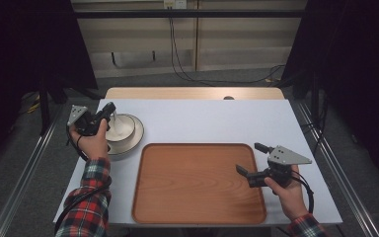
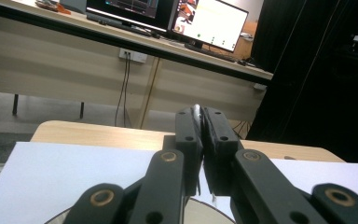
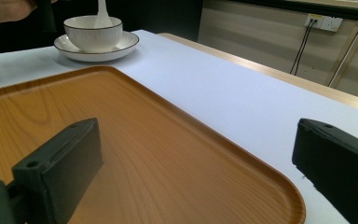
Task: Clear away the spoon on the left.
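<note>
Glossy ceramic bowl; smooth wood-grain tray; spoon probably ceramic.

sleeves: red plaid flannel — black cables | hand-held gripper: black, grey plate

No words, labels, brands or numbers can be read anywhere in these pictures. In the left gripper view two monitors on the desk behind the table are lit, yet what they display is too small and blurred to make out.
</note>
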The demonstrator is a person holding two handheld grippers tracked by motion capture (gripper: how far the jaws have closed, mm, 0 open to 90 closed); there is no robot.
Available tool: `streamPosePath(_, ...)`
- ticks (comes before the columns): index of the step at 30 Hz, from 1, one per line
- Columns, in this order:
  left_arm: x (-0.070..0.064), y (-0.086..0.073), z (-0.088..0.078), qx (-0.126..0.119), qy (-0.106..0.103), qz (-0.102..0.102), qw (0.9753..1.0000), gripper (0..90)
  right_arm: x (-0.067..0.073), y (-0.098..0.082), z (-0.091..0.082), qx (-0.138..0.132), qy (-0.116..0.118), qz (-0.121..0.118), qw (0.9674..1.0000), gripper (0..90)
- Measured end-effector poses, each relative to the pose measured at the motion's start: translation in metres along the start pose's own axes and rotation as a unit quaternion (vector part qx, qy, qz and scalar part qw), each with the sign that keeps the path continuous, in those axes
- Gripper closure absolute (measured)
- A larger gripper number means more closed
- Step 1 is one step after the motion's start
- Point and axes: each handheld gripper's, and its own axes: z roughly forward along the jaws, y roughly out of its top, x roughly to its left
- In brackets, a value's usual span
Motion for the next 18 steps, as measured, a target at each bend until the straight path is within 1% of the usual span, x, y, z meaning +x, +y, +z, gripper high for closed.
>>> streamPosePath(1,0.000,0.000,0.000,0.000,0.000,0.000,1.0000,85.6,0.001,0.000,0.000,-0.001,-0.006,0.000,1.0000,1.2)
streamPosePath(2,0.000,0.000,-0.001,-0.005,0.002,-0.006,1.0000,85.6,0.001,0.000,0.000,-0.003,-0.005,-0.001,1.0000,1.2)
streamPosePath(4,0.001,0.001,-0.002,-0.002,0.006,-0.003,1.0000,85.6,0.001,0.000,0.000,-0.004,-0.006,0.001,1.0000,1.2)
streamPosePath(5,0.002,0.001,-0.003,0.001,0.003,-0.001,1.0000,85.6,0.001,0.000,0.000,-0.004,-0.006,0.001,1.0000,1.2)
streamPosePath(6,0.002,0.002,-0.004,-0.001,0.002,0.000,1.0000,85.6,0.001,0.000,0.000,-0.004,-0.006,0.000,1.0000,1.2)
streamPosePath(7,0.001,0.003,-0.005,-0.003,0.000,-0.004,1.0000,85.6,0.001,0.000,0.000,-0.004,-0.006,0.000,1.0000,1.2)
streamPosePath(8,0.001,0.003,-0.005,-0.003,0.000,-0.004,1.0000,85.6,0.001,0.000,0.000,-0.004,-0.006,0.002,1.0000,1.2)
streamPosePath(9,0.001,0.005,-0.006,-0.009,-0.005,-0.009,0.9999,85.6,0.001,0.000,0.000,-0.004,-0.006,0.002,1.0000,1.2)
streamPosePath(10,0.001,0.006,-0.008,-0.004,-0.006,-0.007,0.9999,85.6,0.001,0.000,0.000,-0.005,-0.006,0.003,1.0000,1.2)
streamPosePath(11,0.001,0.006,-0.008,-0.004,-0.006,-0.007,0.9999,85.6,0.001,0.000,0.000,-0.005,-0.006,0.003,1.0000,1.2)
streamPosePath(12,0.001,0.007,-0.008,-0.009,-0.005,-0.007,0.9999,85.6,0.001,0.000,0.000,-0.005,-0.005,0.003,1.0000,1.2)
streamPosePath(13,0.001,0.008,-0.009,-0.005,-0.006,-0.007,0.9999,85.6,0.001,0.000,0.000,-0.004,-0.007,0.002,1.0000,1.2)
streamPosePath(14,0.000,0.009,-0.009,-0.009,-0.011,-0.008,0.9999,85.7,0.001,0.001,0.000,-0.005,-0.009,0.001,1.0000,1.2)
streamPosePath(15,0.000,0.010,-0.009,-0.006,-0.009,-0.008,0.9999,85.7,0.001,0.001,0.000,-0.005,-0.009,0.001,1.0000,1.2)
streamPosePath(17,-0.002,0.013,-0.010,-0.008,-0.016,-0.009,0.9998,85.7,0.001,0.001,0.000,-0.005,-0.009,-0.003,0.9999,1.2)
streamPosePath(18,-0.003,0.014,-0.010,-0.012,-0.015,-0.012,0.9997,85.7,0.001,0.001,0.000,-0.005,-0.009,-0.002,0.9999,1.2)
